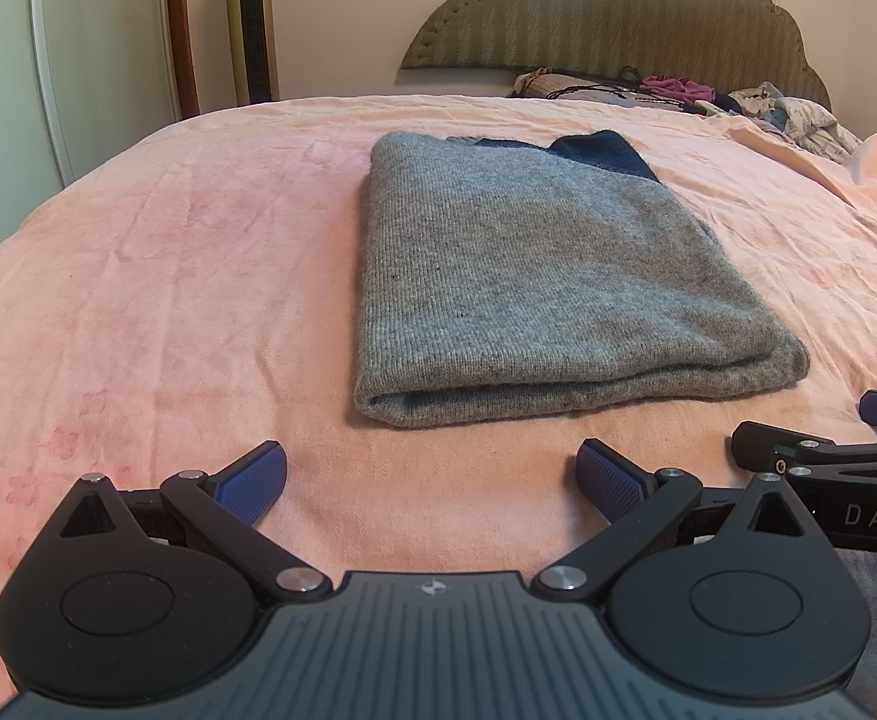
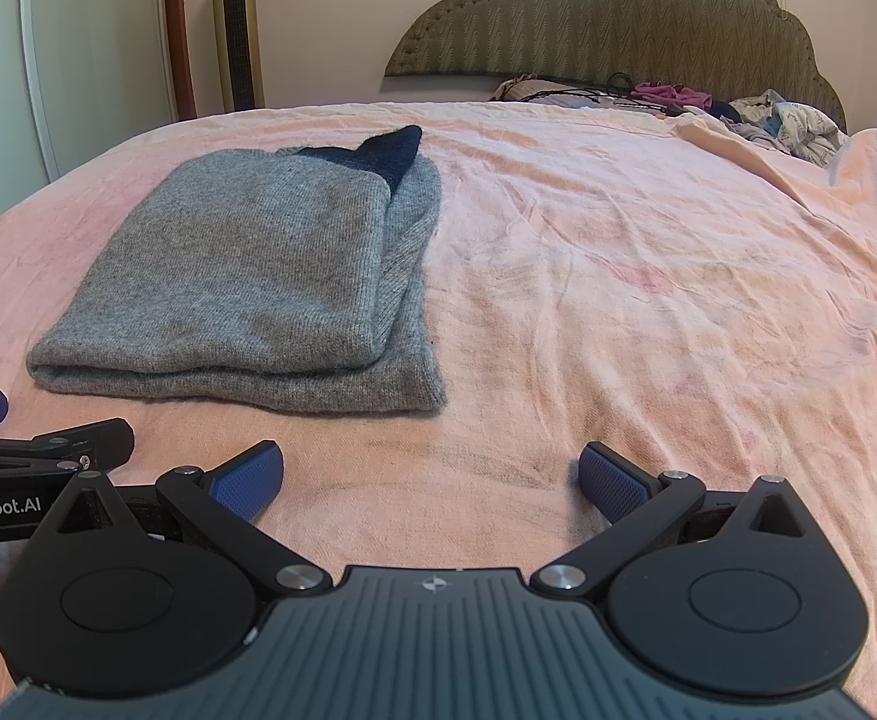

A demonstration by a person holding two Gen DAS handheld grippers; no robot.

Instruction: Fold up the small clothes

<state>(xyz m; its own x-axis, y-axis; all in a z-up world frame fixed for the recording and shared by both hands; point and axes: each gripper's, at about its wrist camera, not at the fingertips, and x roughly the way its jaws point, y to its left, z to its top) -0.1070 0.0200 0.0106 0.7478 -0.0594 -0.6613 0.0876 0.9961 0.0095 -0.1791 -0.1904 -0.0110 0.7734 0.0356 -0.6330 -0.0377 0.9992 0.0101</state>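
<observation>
folded knitwear is seen lying flat on a pink bedsheet (image 1: 168, 276): a grey sweater (image 1: 534, 276) with a dark blue part (image 1: 603, 153) showing at its far end. the garment is folded into a compact rectangle, with the rounded fold edge turned toward the cameras and several layers stacked at that edge. in the right wrist view the upper layer is seen to sit slightly inward of the lower layer along the right side. the left gripper (image 1: 432, 474) is held low over the sheet, just short of the near edge of the sweater, with its blue-padded fingers (image 1: 252, 477) set wide apart and nothing between them. the right gripper (image 2: 432, 474) is held just beside the left one, on its right, also with its fingers (image 2: 609, 480) spread wide and nothing gripped; bare sheet lies ahead of it, and the sweater is seen ahead and to its left. no contact between either gripper and the garment is visible. a padded headboard (image 1: 618, 12) is seen at the far end of the bed, with a heap of loose clothes (image 1: 792, 114) lying below it at the far right. a tall tower fan (image 1: 252, 24) is seen standing against the wall at the far left.
</observation>
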